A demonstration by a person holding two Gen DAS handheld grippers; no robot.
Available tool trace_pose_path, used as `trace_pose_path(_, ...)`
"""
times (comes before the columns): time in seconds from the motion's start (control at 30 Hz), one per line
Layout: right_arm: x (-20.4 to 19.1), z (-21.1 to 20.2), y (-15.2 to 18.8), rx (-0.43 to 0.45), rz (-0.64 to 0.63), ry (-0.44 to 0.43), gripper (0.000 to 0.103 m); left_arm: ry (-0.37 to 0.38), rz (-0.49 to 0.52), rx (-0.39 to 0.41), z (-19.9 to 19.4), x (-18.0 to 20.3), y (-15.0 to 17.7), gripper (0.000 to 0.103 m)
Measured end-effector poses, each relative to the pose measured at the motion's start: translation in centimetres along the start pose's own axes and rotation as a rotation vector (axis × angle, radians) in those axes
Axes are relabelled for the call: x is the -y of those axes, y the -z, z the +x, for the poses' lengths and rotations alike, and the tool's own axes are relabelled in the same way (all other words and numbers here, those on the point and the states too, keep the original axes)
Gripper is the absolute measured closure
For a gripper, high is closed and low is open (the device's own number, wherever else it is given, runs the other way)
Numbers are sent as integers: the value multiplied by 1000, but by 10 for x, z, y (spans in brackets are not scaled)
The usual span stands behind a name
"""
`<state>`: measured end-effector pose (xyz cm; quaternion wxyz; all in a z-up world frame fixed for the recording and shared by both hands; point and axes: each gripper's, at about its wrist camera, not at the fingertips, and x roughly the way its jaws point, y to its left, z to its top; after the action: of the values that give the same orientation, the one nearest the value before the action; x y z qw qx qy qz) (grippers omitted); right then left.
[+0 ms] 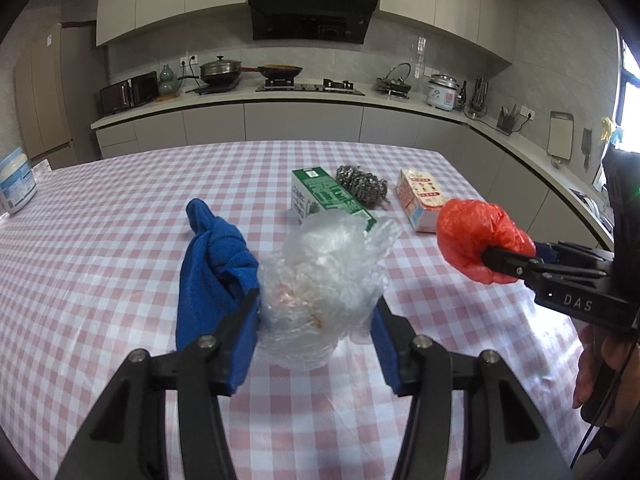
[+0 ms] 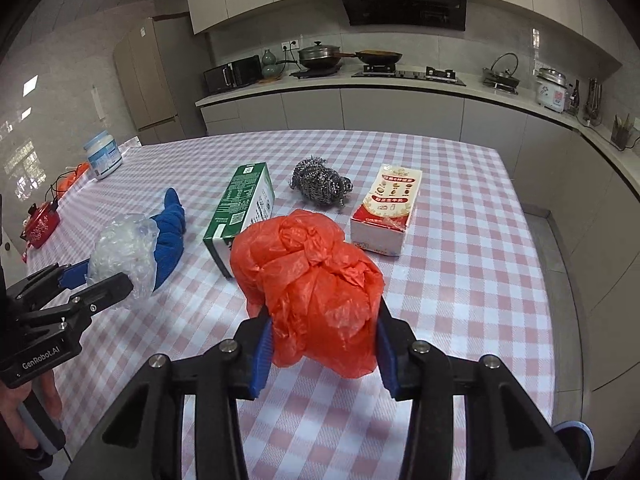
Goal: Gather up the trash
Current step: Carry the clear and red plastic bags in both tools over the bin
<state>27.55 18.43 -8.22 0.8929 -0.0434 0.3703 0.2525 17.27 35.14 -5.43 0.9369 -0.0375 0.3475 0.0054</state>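
Note:
My left gripper point(image 1: 316, 300) is shut on a crumpled clear plastic bag point(image 1: 324, 276), its blue pads pressing both sides just above the checked tablecloth point(image 1: 120, 240). In the right wrist view that left gripper point(image 2: 104, 276) and its clear bag point(image 2: 124, 252) are at the left. My right gripper point(image 2: 322, 312) is shut on a bunched red plastic bag point(image 2: 312, 280) held over the table. The left wrist view has the red bag point(image 1: 476, 236) on the right gripper point(image 1: 494, 254) at the right.
A blue cloth point(image 2: 170, 232) lies beside the clear bag. Behind stand a green carton point(image 2: 244, 208), a steel scourer point(image 2: 320, 184) and a red-and-white box point(image 2: 386, 208). A white jar point(image 2: 103, 154) and a small red item point(image 2: 40, 224) sit near the left table edge. Kitchen counters run behind.

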Motion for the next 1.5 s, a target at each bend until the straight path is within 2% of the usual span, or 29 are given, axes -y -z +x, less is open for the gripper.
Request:
trace_pose_path(0.17, -7, -41, 16, 36, 11, 33, 57, 24, 33, 28, -29, 15, 8, 49)
trace_pose_path(0.4, -7, -118, 50, 108, 37, 116, 57, 82, 65, 71, -72, 45, 22, 49)
trace_pose_path(0.63, 11, -179, 84, 134, 87, 194, 57, 155, 100, 79, -92, 78, 36, 49)
trace_pose_path(0.87, 37, -222, 104, 152, 123, 247, 57, 197, 145, 96, -101, 115, 37, 49)
trace_pose_path(1.13, 86, -258, 131, 154, 151, 285, 57, 231, 163, 100, -100, 172, 40, 49)
trace_pose_path(1.5, 197, -309, 166, 135, 188, 315, 57, 259, 190, 87, -93, 289, 45, 49)
